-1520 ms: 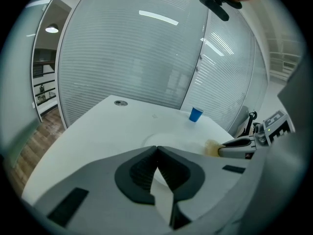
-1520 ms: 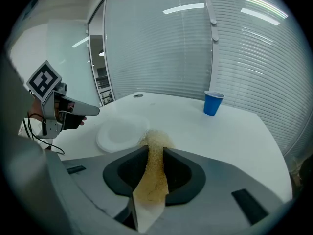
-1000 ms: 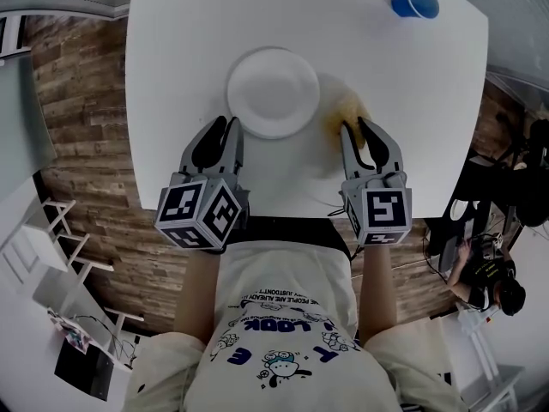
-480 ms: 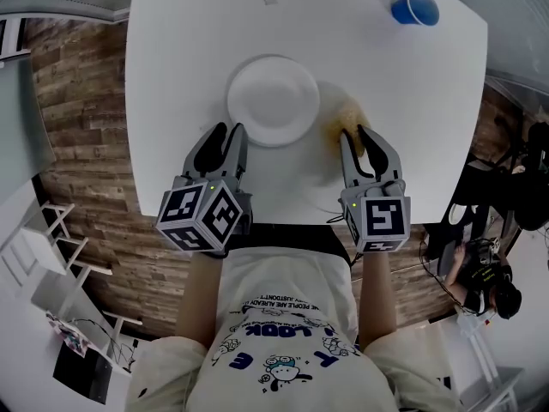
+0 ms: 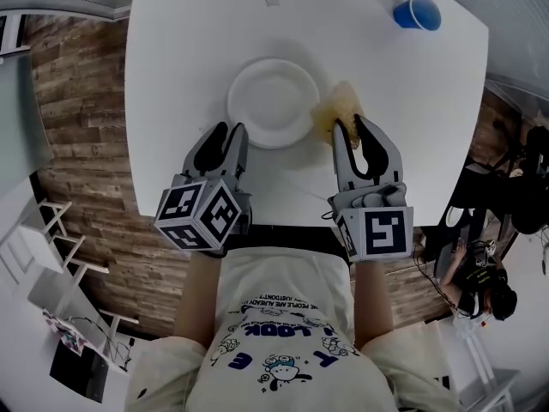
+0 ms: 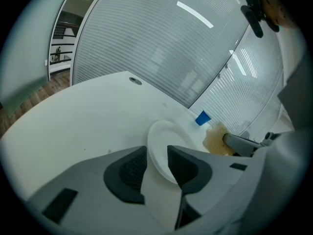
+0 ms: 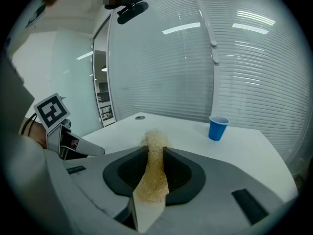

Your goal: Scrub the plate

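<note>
Plate: white, round, upright on the white table, near the middle and just ahead of both grippers. Left gripper: jaws at their widest, having just been opening. In the left gripper view the near rim of the plate shows in the gap between the pads, which stand clear of it on both sides, so there is no grip on the plate. Right gripper: jaws closed part-way onto a yellow-brown sponge, which stands up between the pads in the right gripper view. The sponge sits just beside the plate's right rim and is not over its face. Blue cup stands well apart at the far right corner. Status, as a judgement: the scrubbing tool is in hand, but there is no sponge-to-plate contact and the plate is not steadied. The plate's surface looks plain white, with no foam or residue visible, so the amount scrubbed cannot be told. Remaining: re-secure the rim, bring the sponge onto the face, and scrub.
</note>
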Available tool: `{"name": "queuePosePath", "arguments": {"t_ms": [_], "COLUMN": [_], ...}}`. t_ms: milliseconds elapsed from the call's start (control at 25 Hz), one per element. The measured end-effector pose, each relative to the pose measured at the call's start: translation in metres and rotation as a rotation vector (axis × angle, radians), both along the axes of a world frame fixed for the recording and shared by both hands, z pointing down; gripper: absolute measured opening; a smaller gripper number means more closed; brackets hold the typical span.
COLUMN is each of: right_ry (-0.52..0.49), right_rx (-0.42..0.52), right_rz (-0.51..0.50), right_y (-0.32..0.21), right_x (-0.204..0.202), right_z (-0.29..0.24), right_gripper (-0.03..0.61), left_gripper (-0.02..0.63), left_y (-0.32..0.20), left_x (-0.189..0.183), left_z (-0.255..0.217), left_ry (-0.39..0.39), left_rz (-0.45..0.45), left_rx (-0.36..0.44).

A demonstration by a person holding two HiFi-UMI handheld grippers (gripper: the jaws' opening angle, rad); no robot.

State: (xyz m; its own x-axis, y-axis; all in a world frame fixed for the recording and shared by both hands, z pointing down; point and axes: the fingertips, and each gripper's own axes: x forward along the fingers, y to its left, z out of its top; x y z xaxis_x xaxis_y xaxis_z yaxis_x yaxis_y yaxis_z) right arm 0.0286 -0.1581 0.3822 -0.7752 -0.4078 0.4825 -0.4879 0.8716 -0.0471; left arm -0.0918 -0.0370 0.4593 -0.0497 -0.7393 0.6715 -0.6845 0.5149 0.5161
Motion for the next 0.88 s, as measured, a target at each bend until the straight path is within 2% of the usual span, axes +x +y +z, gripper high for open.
{"name": "queuePosePath", "arguments": {"t_ms": [200,360,600,760,880], "right_ry": [-0.015,0.023,0.071,0.083,0.078], "right_rx": [-0.003,-0.018,-0.05,-0.039,-0.06], "right_rz": [-0.057,-0.092,-0.122,-0.16,-0.139], "right_y": [0.005,0.01,0.014,0.015,0.012], "right_x": [-0.024,-0.036,-0.044,-0.045,-0.047], "right_z": [0.001,0.009,0.028,0.035,0.032], "right_gripper": [0.098,0.098,0.098,0.098,0.098], "left_gripper": [0.16,0.16,0.16,0.16,0.16], "left_y": [-0.002,-0.002,-0.003,-0.005,-0.009], "left_x": [0.001,0.001,-0.003,-0.003,-0.001], "left_z": [0.001,0.004,0.006,0.006,0.004], "left_ry": [0.001,0.007,0.025,0.042,0.044], "left_rz": [0.004,0.007,-0.001,-0.007,0.002], "left_rx": [0.0,-0.004,-0.01,-0.01,-0.009]}}
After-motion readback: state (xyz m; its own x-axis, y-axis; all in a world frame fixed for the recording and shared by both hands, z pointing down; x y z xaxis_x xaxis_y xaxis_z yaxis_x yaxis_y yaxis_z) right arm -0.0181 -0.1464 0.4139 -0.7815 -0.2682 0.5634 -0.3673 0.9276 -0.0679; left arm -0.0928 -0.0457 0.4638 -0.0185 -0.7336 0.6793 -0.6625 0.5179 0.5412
